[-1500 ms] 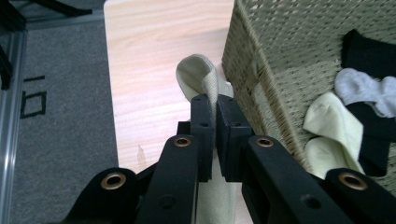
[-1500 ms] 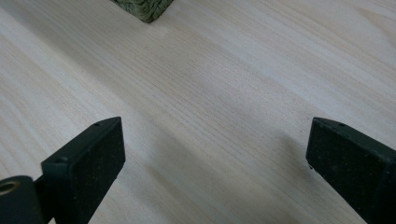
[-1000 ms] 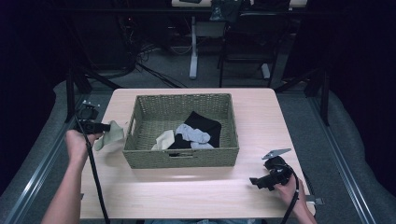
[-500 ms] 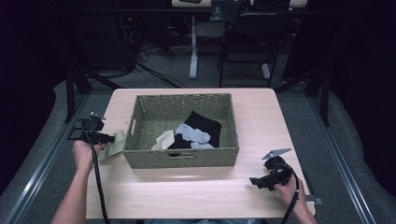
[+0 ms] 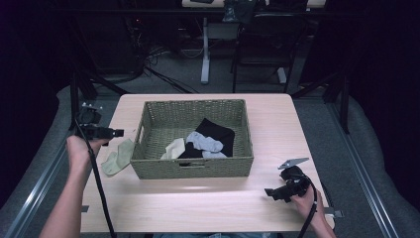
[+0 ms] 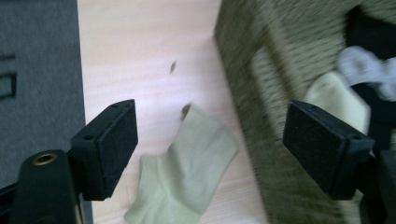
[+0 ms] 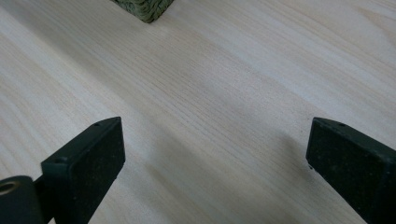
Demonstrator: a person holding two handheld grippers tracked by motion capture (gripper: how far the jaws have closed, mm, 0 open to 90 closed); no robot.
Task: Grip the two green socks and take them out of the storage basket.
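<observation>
Here the left gripper (image 6: pixel 210 149) hovers, fingers wide, above a pale sock (image 6: pixel 187 172) lying beside the basket (image 5: pixel 193 168); the right gripper (image 7: pixel 215 172) gapes wide over bare desk (image 5: pixel 208 203).

- left gripper (image 5: pixel 118 133) sits at the far left, jaws spread wide, held in the left hand (image 5: pixel 79 148), forearm coming up from the near edge
- right gripper (image 5: pixel 270 192) is near right, jaws wide apart too, pointing left, right hand (image 5: pixel 304 201) gripping it
</observation>
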